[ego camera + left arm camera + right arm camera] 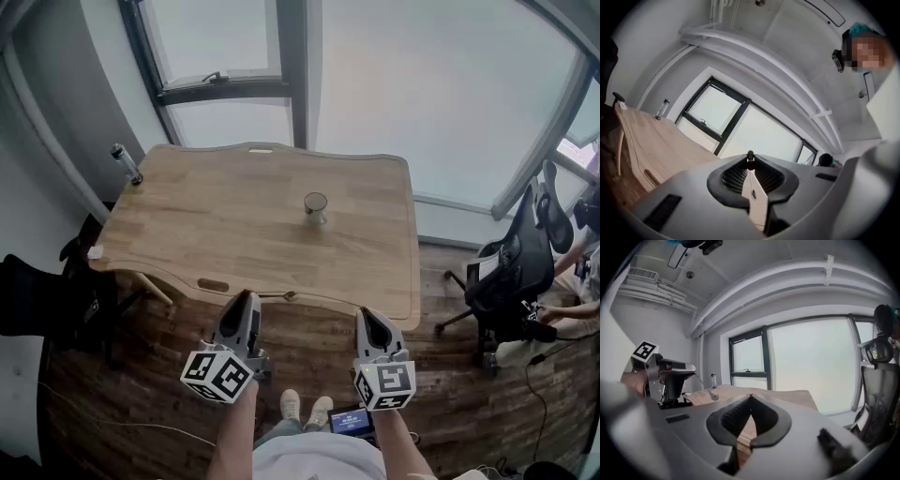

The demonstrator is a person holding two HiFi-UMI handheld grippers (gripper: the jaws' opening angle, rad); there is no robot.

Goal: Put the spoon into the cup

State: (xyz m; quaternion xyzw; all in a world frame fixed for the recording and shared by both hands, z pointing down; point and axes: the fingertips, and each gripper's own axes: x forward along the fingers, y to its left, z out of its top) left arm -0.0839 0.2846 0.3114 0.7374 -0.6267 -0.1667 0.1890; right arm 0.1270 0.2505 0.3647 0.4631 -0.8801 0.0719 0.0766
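Note:
A small grey cup (pixel 316 207) stands upright a little right of the middle of the wooden table (pixel 216 220). Both grippers hang in front of the table's near edge, well short of the cup. My left gripper (pixel 249 296) is shut on the handle of a small spoon (pixel 279 296), which sticks out to the right along the table edge. The right gripper view shows that left gripper (pixel 693 368) with the spoon (pixel 708 391), bowl end lowest. In the left gripper view only the spoon's dark handle end (pixel 750 161) shows at the jaw tips. My right gripper (pixel 367 316) is shut and holds nothing.
A slim bottle (pixel 126 163) stands at the table's far left corner. An office chair (pixel 511 272) and a seated person (pixel 562 319) are to the right. A dark chair (pixel 37 295) is at the left. Windows (pixel 225 42) run behind the table.

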